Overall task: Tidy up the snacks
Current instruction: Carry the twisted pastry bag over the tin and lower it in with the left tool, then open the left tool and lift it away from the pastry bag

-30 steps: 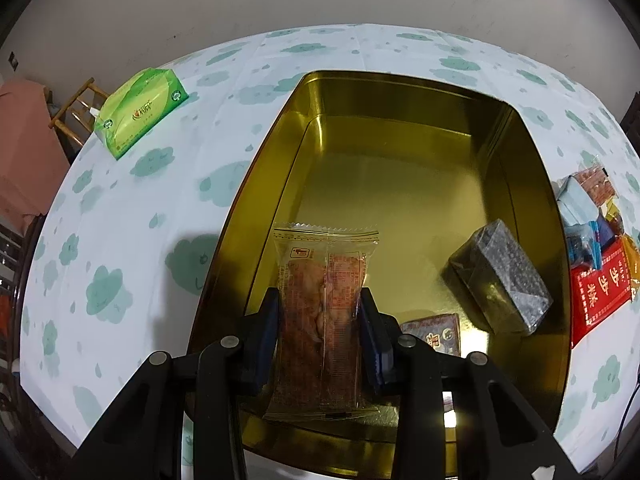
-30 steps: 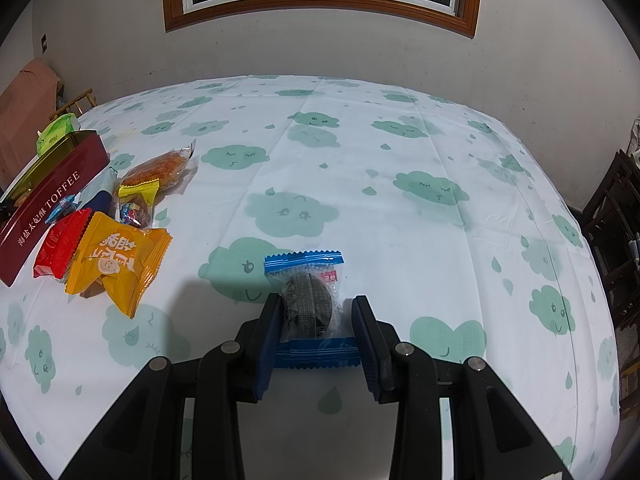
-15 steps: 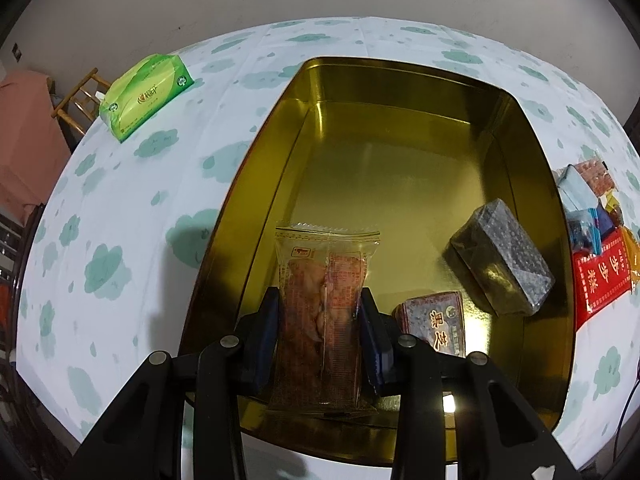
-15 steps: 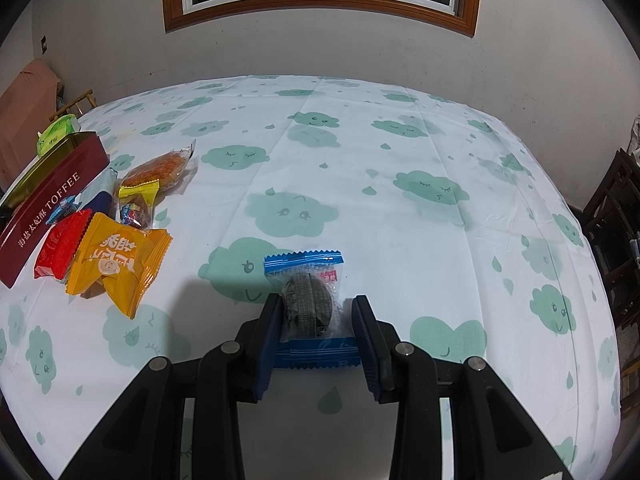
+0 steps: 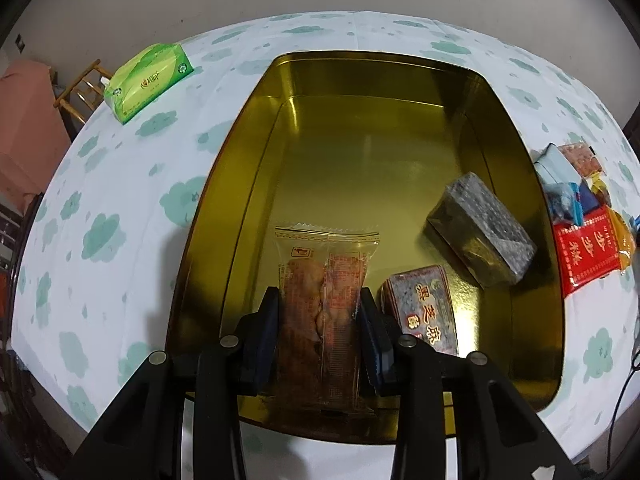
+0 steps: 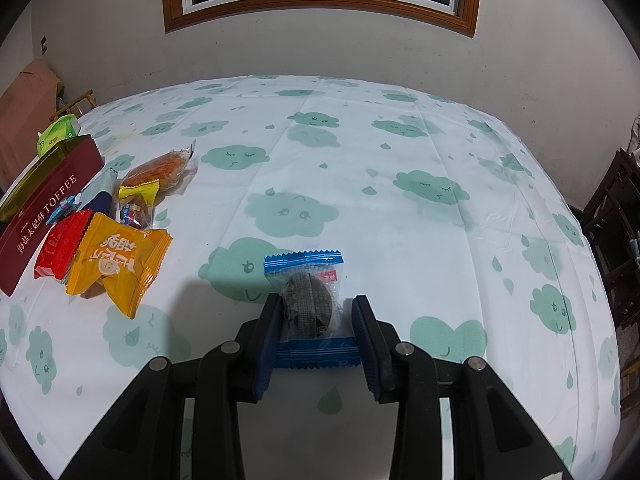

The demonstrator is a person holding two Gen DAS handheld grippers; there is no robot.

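My left gripper [image 5: 320, 312] is shut on a clear-wrapped orange snack packet [image 5: 324, 280] and holds it over the near end of the open gold tin [image 5: 224, 184]. Inside the tin lie a dark grey wrapped block [image 5: 480, 228] and a flat dark packet with gold characters [image 5: 420, 308]. My right gripper [image 6: 316, 320] is shut on a blue-edged packet with a dark round cookie [image 6: 308, 300], low over the cloud-print tablecloth [image 6: 360, 184].
A pile of loose snacks lies right of the tin: red packet [image 6: 60, 248], yellow packet [image 6: 116, 260], orange cake packet [image 6: 160, 168]. The tin's maroon TOFFEE side [image 6: 44, 208] faces the right wrist view. A green tissue pack [image 5: 148, 80] lies far left.
The left gripper with the orange packet has drawn back and risen slightly over the tin, so the flat dark packet shows more. The right gripper has not moved.
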